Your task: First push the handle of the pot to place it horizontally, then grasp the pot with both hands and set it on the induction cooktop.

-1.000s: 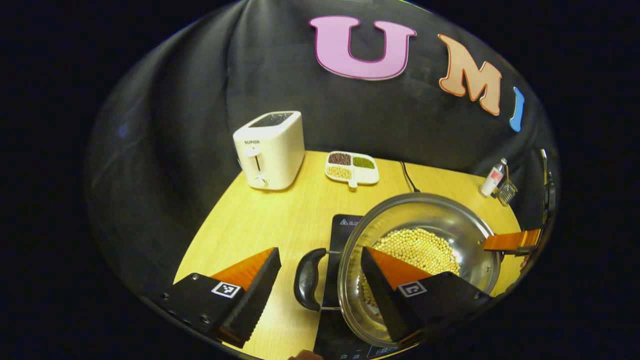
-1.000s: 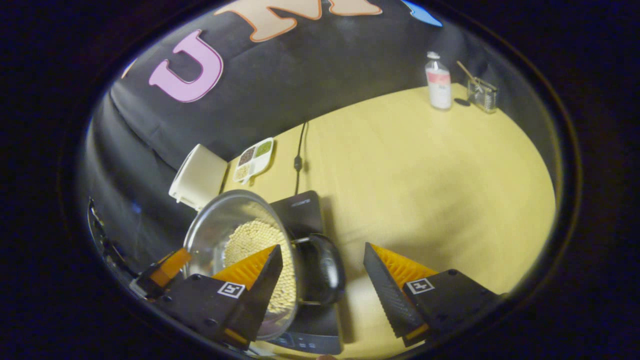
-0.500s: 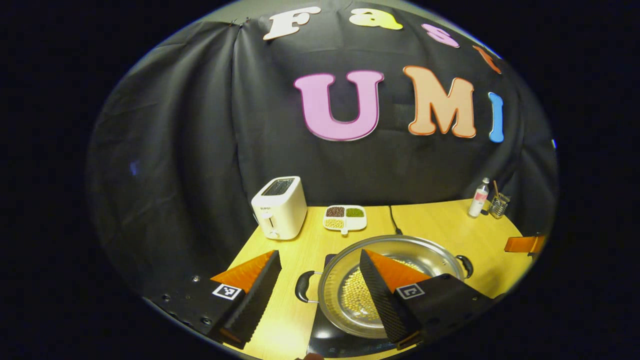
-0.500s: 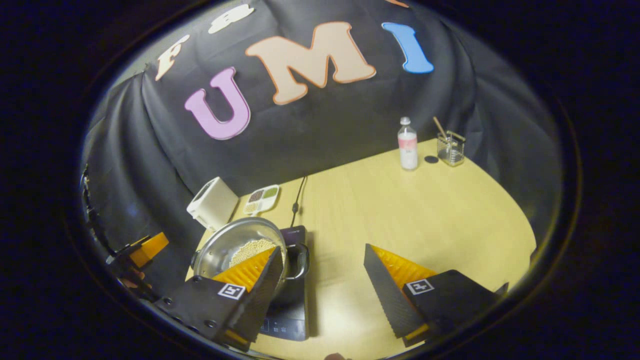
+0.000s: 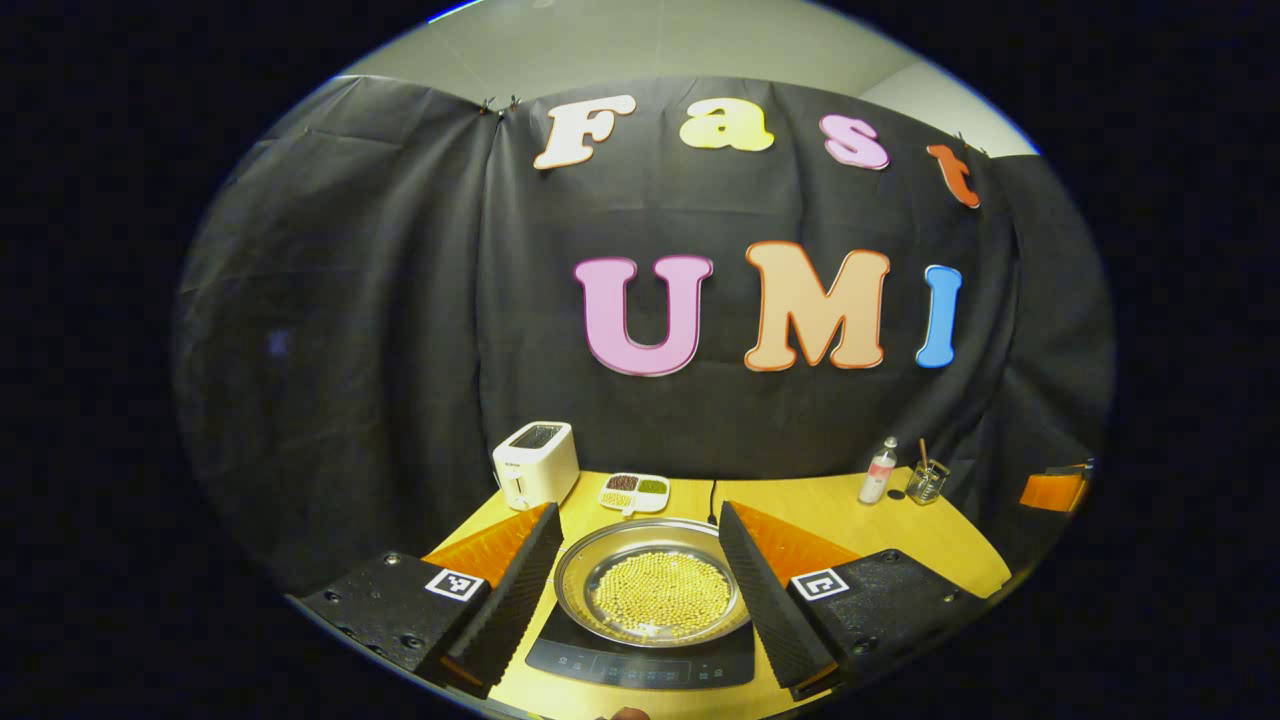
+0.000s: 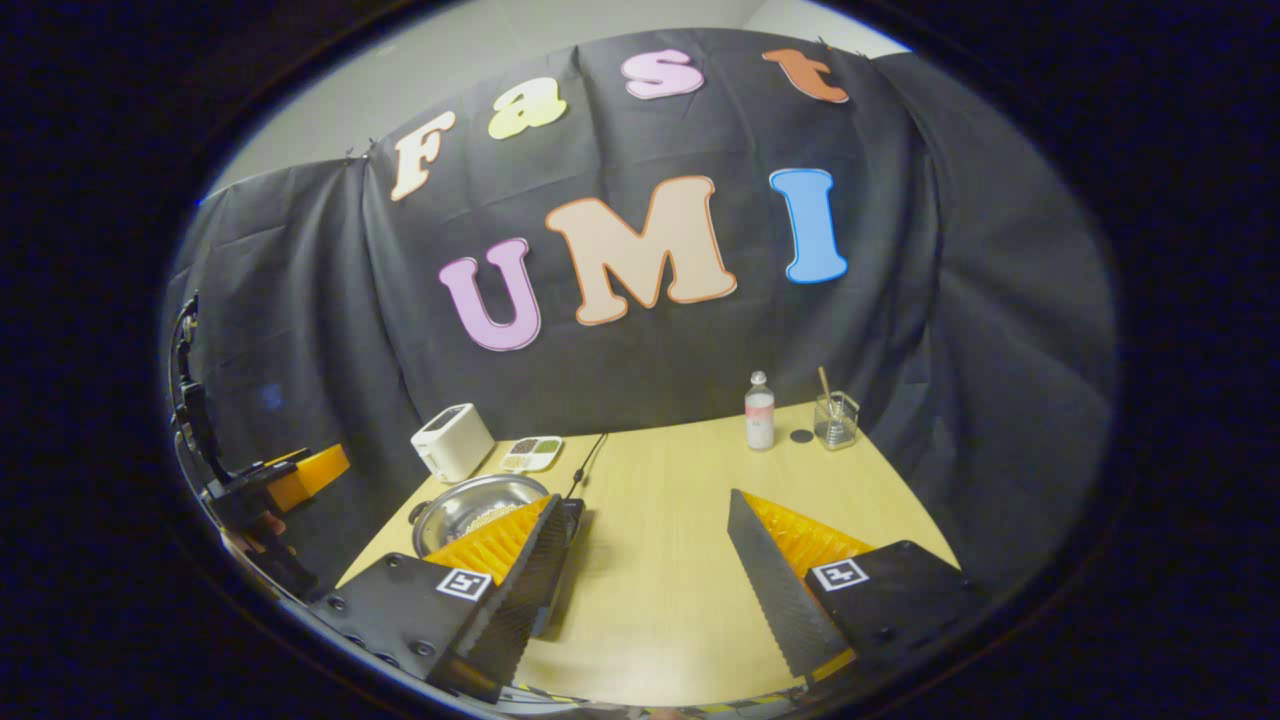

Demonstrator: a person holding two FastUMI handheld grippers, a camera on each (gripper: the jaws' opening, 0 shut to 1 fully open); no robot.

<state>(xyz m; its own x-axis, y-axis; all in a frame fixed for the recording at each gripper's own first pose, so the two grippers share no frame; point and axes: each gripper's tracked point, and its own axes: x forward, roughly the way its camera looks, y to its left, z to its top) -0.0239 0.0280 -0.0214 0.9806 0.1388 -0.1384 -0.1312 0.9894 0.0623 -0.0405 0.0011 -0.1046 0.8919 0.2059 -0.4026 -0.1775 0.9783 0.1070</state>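
The steel pot, holding yellow beans, rests on the black induction cooktop near the table's front edge. My left gripper is open, raised and drawn back, and its two fingers frame the pot without touching it. They hide the pot's side handles. My right gripper is open over bare table, to the right of the pot, whose left handle just peeks out. The cooktop is mostly hidden behind its left finger. The left gripper appears far left, the right gripper far right.
A white toaster and a divided dish of beans stand at the back left of the wooden table. The cooktop's cord runs backwards. A small bottle and a glass holder stand back right.
Both grippers, open at the pot's handles a second ago, have drawn back and up away from it. The pot stays on the cooktop.
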